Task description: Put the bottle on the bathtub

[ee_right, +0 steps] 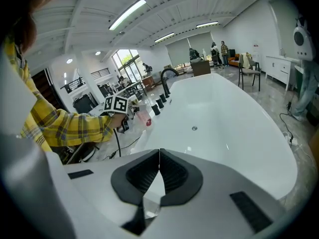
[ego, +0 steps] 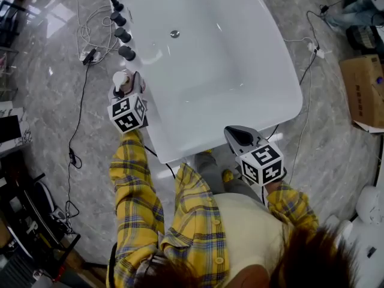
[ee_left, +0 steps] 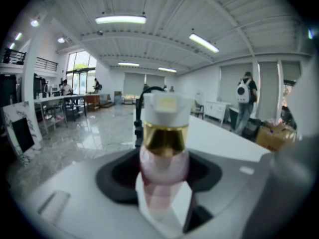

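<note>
The small bottle (ee_left: 164,153), with a translucent pink body, gold collar and white cap, is seen upright at the bathtub's left rim, just on the near side of a row of black knobs. It is clamped between the pads of the left gripper (ego: 129,87), which appear pressed to both sides of the pink body. Whether its base rests on the rim cannot be told.

The bottle is judged light and rigid, with a smooth, rounded body that may slip. Its tall cap makes it likely to tip on the narrow rim. The best hold is judged to be on the pink body below the collar, as it is taken now.

The glossy white bathtub (ego: 180,143) is empty, with one drain (ego: 174,33) in its floor. The right gripper (ee_right: 158,183) is held at the near end of the tub, its jaws closed together on nothing.

One bottle, one bathtub and two grippers are counted. At least three black knobs (ego: 123,35) and one brown cardboard box (ego: 366,92) on the far right are also seen.
</note>
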